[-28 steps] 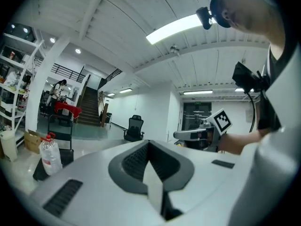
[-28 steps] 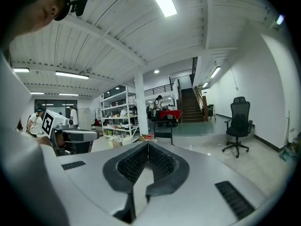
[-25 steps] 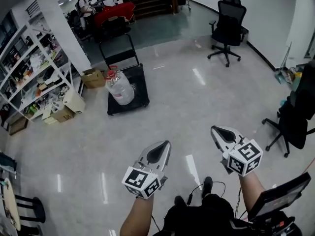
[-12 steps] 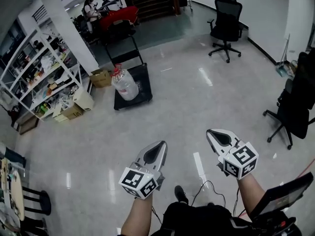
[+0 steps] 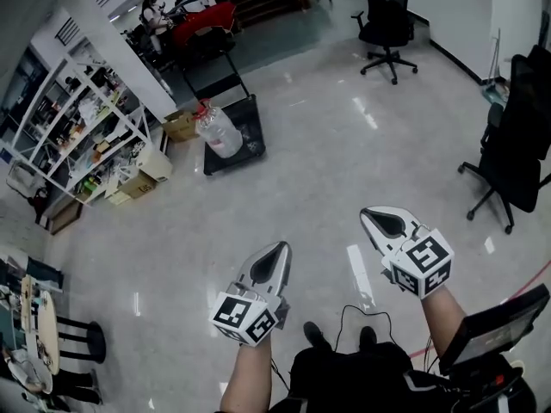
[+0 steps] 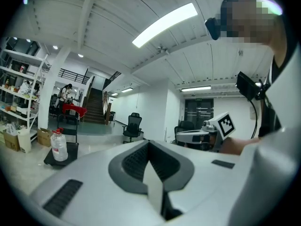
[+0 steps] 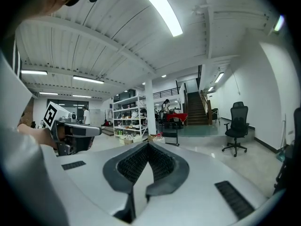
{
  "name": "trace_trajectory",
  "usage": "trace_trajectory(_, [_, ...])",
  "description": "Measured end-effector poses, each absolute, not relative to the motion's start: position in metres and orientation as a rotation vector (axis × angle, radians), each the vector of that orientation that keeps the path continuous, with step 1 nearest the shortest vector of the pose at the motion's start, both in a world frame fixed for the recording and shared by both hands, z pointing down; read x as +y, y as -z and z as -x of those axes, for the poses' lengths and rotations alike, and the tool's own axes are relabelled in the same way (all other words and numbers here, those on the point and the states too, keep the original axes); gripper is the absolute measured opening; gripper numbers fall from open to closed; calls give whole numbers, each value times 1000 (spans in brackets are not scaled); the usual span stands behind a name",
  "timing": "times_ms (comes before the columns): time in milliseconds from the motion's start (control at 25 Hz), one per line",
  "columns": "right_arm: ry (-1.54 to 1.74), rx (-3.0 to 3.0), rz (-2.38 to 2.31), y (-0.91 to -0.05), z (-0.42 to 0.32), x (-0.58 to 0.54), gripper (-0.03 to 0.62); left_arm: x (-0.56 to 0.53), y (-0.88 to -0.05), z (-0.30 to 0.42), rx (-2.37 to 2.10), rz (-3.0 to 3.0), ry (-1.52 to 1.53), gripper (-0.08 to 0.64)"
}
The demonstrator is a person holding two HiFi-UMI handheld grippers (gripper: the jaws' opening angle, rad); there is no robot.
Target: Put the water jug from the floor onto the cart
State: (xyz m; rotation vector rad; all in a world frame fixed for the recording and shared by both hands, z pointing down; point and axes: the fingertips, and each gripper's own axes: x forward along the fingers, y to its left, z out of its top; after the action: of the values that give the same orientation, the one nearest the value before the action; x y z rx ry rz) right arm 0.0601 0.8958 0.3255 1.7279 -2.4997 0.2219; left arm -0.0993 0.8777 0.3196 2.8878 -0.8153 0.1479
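Observation:
A clear water jug [image 5: 217,131] with a red cap stands upright on the left part of a black flat cart [image 5: 245,140], far across the shiny floor. The left gripper view shows the same jug [image 6: 58,146] on the cart [image 6: 71,150] at the far left. My left gripper [image 5: 279,249] and right gripper [image 5: 370,217] hang side by side in the near foreground, far from the cart. Both are shut with nothing between their jaws. The left gripper [image 6: 148,143] and right gripper [image 7: 149,145] show closed tips in their own views.
White shelving [image 5: 77,119] with cardboard boxes [image 5: 181,126] beneath lines the left wall beside the cart. Office chairs stand at the back right [image 5: 385,20] and at the right edge [image 5: 516,136]. A stool [image 5: 82,342] is at the lower left, a cable [image 5: 357,317] by my feet.
The jug and cart look smaller and farther off than a second ago, and more of the floor and shelving shows. Both grippers keep their place in view and stay shut.

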Motion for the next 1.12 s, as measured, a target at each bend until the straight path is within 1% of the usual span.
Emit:
trace_trajectory(440, [-187,-2498,-1746,-303,-1,944,2,932,-310,145,-725,-2924,-126,-5])
trace_trajectory(760, [-210,-2468,-1768,-295,48,961,2,933,-298,209,-766,-2906,-48,-5])
trace_trajectory(1120, [-186,-2471,-1770,-285,58,967,2,935,-284,218,-772,-2938,-37,-5])
